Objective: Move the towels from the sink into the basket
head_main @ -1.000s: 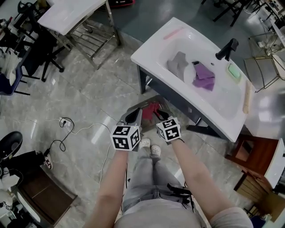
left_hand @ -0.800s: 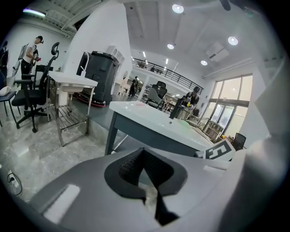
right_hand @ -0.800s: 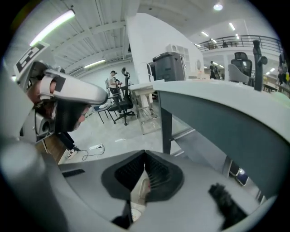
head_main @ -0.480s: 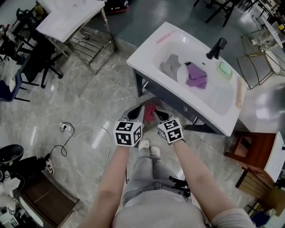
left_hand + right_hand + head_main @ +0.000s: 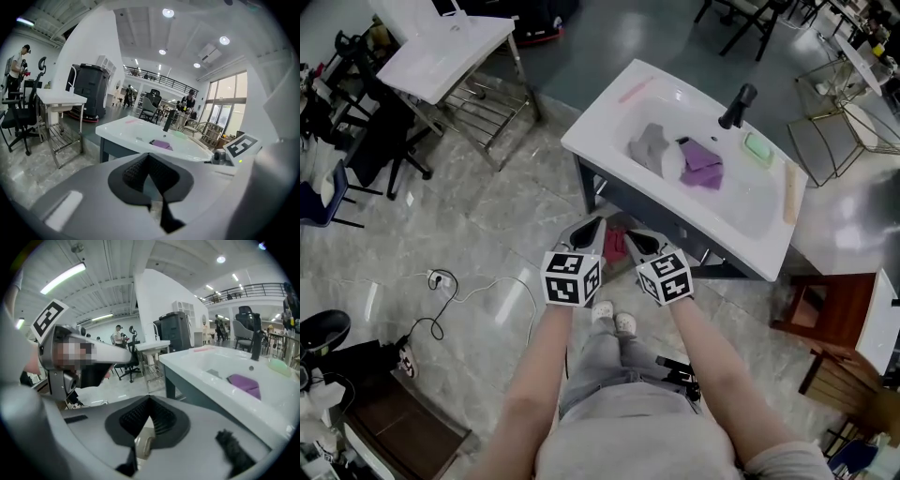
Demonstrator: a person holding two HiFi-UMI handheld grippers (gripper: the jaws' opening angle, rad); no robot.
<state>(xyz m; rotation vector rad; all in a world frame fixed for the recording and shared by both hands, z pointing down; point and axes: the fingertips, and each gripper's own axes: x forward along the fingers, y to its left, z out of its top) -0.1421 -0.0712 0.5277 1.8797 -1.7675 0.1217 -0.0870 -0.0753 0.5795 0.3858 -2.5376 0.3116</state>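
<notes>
The left claw (image 5: 147,155) is closed, its ribbed black pads meeting at the tips with nothing between them. The right claw (image 5: 149,399) is pinched together the same way, also empty. Both are held side by side above the grey tiled floor (image 5: 478,187), just short of the sink (image 5: 600,114) and apart from it. Its near rim lies between them and the towels. A red thing (image 5: 615,244) shows low between the two claws, but I cannot tell what it is.

The towels lie in the white basin: a grey towel (image 5: 647,145) crumpled at the left and a purple towel (image 5: 705,167) beside it, with a white piece (image 5: 672,161) between them. Behind them stands a black faucet (image 5: 736,105), and a green soap dish (image 5: 757,148) is just beside it. A pink bar (image 5: 633,91) rests on the far rim.

Well apart, at the upper left, stands a white table (image 5: 450,47) with a metal rack (image 5: 483,94) under it. A black cable (image 5: 441,286) trails over the floor.
</notes>
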